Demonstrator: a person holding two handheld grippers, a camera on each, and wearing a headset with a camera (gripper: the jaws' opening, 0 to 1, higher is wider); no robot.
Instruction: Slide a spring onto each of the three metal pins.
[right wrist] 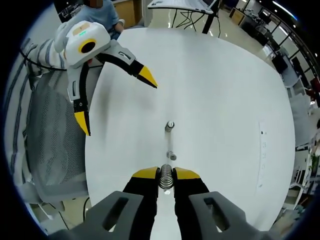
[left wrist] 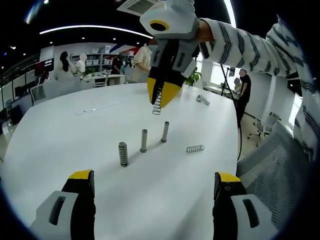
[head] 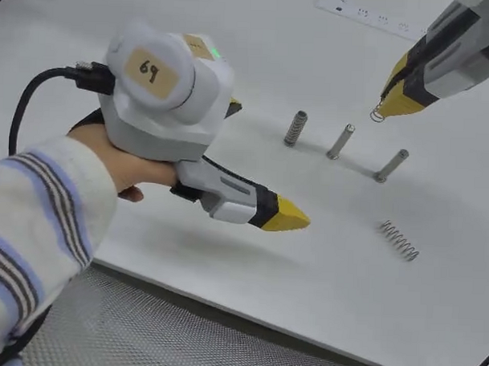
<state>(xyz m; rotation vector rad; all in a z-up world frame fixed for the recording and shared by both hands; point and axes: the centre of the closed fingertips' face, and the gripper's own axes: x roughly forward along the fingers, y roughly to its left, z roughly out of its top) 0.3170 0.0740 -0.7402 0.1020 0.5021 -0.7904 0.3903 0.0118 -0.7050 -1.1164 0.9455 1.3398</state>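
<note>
Three metal pins stand in a row on the white table [head: 226, 255]. The left pin [head: 295, 128] [left wrist: 123, 153] wears a spring. The middle pin [head: 341, 141] [left wrist: 144, 140] and the right pin [head: 391, 165] [left wrist: 165, 131] are bare. My right gripper [head: 389, 108] [right wrist: 166, 176] hovers above the pins, shut on a spring [head: 378, 114] [right wrist: 166, 178] [left wrist: 157, 102] that hangs from its tips. My left gripper [head: 265, 164] [left wrist: 155, 176] is open, holds nothing, and sits in front of the pins. A loose spring [head: 398, 240] [left wrist: 195, 148] lies on the table near the right pin.
A white power strip [head: 371, 15] lies at the table's far edge. A grey mesh chair [head: 143, 332] stands below the near edge. A black cable [head: 27, 95] trails from the left gripper. People and desks fill the room behind the table.
</note>
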